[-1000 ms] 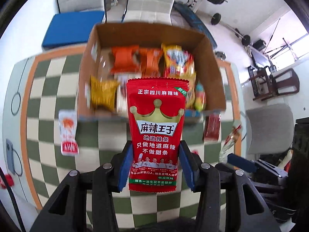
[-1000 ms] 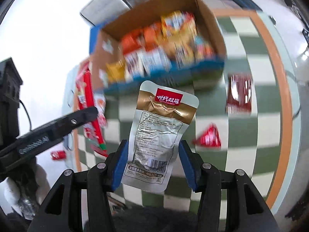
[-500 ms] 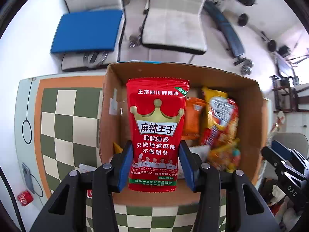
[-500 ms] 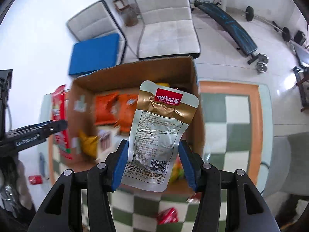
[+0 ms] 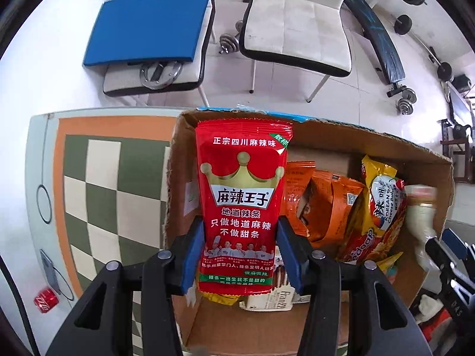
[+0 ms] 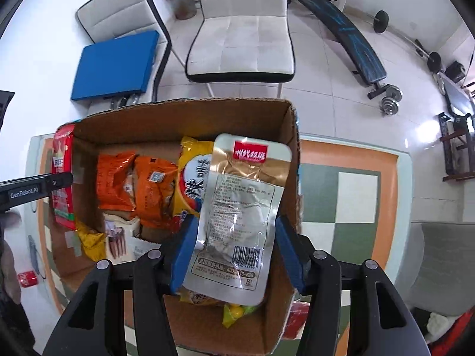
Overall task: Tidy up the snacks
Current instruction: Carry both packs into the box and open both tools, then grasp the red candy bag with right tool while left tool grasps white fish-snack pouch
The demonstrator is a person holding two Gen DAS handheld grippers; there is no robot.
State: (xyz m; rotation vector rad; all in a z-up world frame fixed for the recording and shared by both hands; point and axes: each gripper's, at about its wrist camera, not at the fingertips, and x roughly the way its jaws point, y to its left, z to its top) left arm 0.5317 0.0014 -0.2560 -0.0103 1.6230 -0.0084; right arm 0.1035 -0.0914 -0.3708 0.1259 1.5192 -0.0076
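A checkered table with an orange border is carrying an open cardboard box, and both grippers are hovering over that box with a snack each, so the step in hand looks like the drop-off stage of sorting loose snacks into the box. Inside the box, orange packets are lying toward the far wall, a yellow noodle bag is standing beside them, and a pale biscuit pack and a small yellow packet are sitting nearer the front; bare cardboard is showing at the near edge and along the left wall. The left gripper is clamping the lower part of a red spicy-strip pouch, holding it upright over the left side of the box. The right gripper is pinching a silver-and-gold pouch by its lower half, tilted slightly, over the right side of the box near the right wall. A red can is lying off the table's left edge, and another red packet is peeking out on the table just outside the box's right wall. Judging from this, the next move calls for lowering each pouch toward a free patch of the box floor, then spreading the fingers to let go; the limp pouches are likely to flop, so a low release beside the standing bags would be keeping the row tidy.
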